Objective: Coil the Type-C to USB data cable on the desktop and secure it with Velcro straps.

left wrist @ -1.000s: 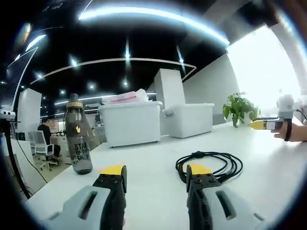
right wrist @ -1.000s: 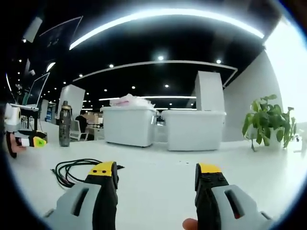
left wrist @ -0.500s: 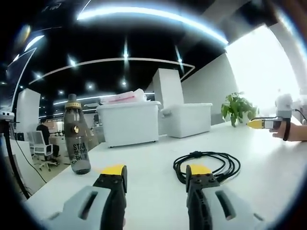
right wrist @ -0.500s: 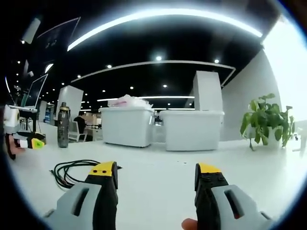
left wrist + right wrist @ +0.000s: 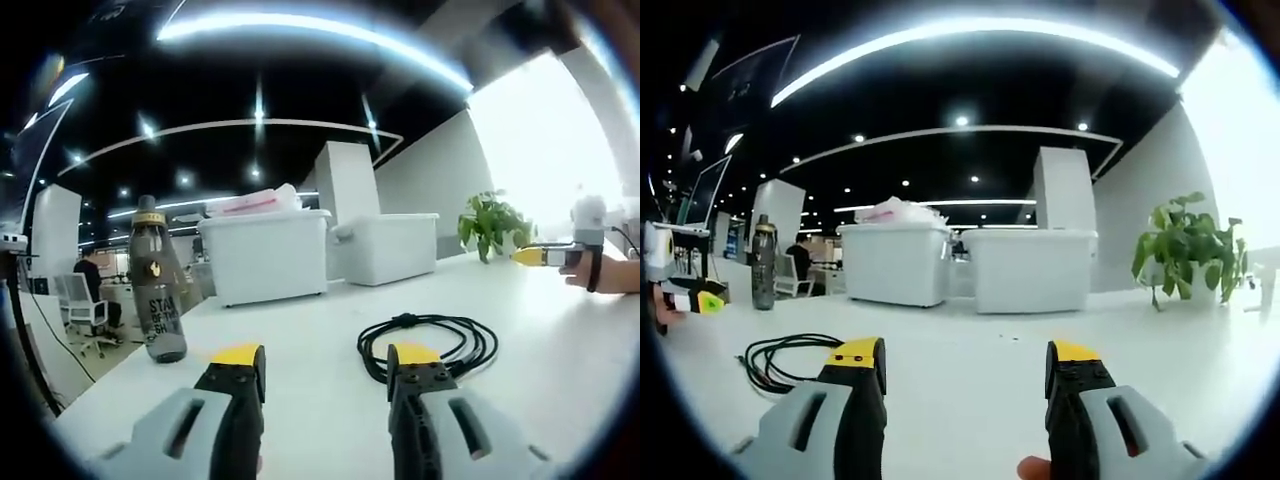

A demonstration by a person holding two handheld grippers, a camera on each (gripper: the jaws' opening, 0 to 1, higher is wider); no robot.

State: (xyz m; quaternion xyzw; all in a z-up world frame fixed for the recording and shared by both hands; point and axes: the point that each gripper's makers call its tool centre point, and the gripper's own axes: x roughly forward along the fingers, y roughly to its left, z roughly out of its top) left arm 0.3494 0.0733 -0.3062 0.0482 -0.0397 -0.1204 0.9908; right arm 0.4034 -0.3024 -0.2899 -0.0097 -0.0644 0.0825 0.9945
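Left gripper view, left to right:
- Person seated on an office chair point(image 5: 92, 290), far background.
- Dark water bottle point(image 5: 160, 293), upright on the white desktop point(image 5: 310, 330), well apart from the cable.
- Left gripper point(image 5: 325, 362): jaws spread wide, nothing between them, low over the desktop.
- Two white lidded storage bins point(image 5: 265, 255), at the far desk edge.
- Black data cable point(image 5: 425, 335): lies on the desktop already in a loose coil, just beyond the tip of the right-hand jaw and partly hidden behind it; a dark knot or band sits at the coil's far side, too small to say whether it is the Velcro strap.
- Potted plant point(image 5: 490, 225), far right of the desk.
- Right gripper point(image 5: 545, 256), entering from the right with a hand on it, well apart from the cable.

Right gripper view, left to right:
- The left gripper's yellow tip point(image 5: 700, 298) at the left edge; bottle point(image 5: 763, 265) behind it.
- Cable point(image 5: 780, 358), beside and beyond the left-hand jaw, outside the gap.
- Right gripper point(image 5: 965, 362): jaws apart and empty; a fingertip point(image 5: 1037, 466) shows at the bottom edge.
- Bins point(image 5: 895, 262), plant point(image 5: 1180, 240).

Risks, as judged:
- Coil sits off-centre to both grippers; closing now would catch nothing or only one strand.
- Pinching a single loop could drag the coil open, since nothing plainly binds it.
- Strap state unconfirmed; securing may remain undone.
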